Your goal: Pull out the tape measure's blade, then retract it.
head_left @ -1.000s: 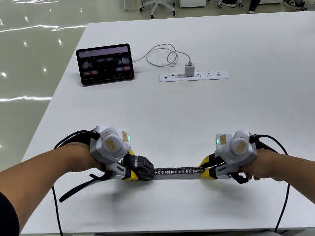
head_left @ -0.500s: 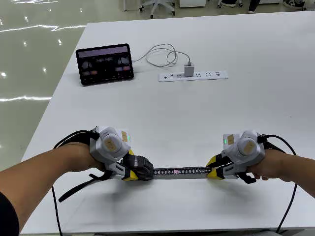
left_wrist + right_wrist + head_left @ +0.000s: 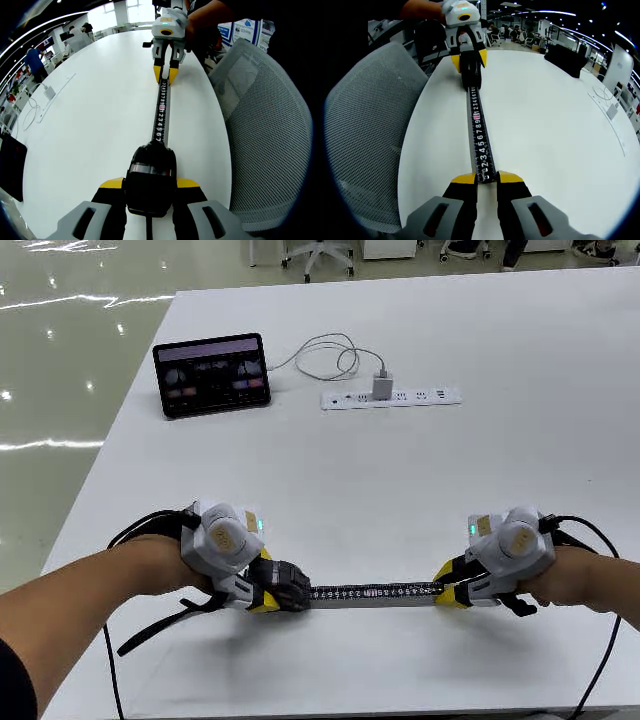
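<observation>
The black tape measure case [image 3: 281, 586] [image 3: 150, 172] rests on the white table near its front edge, and my left gripper [image 3: 262, 592] [image 3: 150, 184] is shut on it. Its black blade [image 3: 375, 591] [image 3: 160, 112] [image 3: 479, 135] with white numbers lies flat, pulled out to the right. My right gripper [image 3: 447, 586] [image 3: 486, 178] is shut on the blade's tip. In the right gripper view the case [image 3: 468, 67] sits far along the blade, between the left gripper's yellow fingertips [image 3: 455, 61].
A tablet [image 3: 212, 372] stands at the back left of the table. A white power strip [image 3: 390, 397] with a charger and coiled cable [image 3: 325, 355] lies behind the middle. A grey mesh chair [image 3: 265, 130] stands just off the table's front edge [image 3: 350, 705].
My right gripper has moved to the right with the blade's tip, so more blade lies out of the case. The left gripper and case have held still.
</observation>
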Available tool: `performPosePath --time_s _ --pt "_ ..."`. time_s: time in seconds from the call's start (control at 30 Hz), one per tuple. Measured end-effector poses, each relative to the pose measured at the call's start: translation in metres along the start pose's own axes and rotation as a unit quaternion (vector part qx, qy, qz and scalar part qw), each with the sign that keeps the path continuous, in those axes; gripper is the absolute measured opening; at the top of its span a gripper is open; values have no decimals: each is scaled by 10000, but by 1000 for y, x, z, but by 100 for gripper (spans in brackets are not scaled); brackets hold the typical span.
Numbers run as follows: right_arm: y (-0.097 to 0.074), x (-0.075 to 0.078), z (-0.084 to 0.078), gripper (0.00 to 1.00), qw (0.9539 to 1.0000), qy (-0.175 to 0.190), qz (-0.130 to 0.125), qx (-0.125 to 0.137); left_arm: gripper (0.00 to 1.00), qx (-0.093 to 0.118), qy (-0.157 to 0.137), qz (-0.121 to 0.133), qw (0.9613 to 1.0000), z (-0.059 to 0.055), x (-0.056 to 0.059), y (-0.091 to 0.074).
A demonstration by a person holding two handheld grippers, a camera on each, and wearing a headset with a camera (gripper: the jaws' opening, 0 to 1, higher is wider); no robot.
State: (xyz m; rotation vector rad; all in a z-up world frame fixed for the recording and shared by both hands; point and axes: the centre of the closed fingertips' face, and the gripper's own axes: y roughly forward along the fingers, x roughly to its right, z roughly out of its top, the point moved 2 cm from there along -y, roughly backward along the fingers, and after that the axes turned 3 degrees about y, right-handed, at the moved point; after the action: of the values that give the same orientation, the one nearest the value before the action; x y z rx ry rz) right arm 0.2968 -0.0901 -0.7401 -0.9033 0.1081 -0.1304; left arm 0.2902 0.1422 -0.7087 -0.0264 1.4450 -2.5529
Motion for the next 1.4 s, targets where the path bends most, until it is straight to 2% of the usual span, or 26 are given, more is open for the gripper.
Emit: performPosePath --time_s 0.97,1.4 --pt "-23 6 -27 9 9997 181 -111 -134 31 2 6 -14 10000 1 1 -1" --pt "-26 8 -32 9 9995 224 -131 -171 31 -7 8 -6 10000 1 1 -1"
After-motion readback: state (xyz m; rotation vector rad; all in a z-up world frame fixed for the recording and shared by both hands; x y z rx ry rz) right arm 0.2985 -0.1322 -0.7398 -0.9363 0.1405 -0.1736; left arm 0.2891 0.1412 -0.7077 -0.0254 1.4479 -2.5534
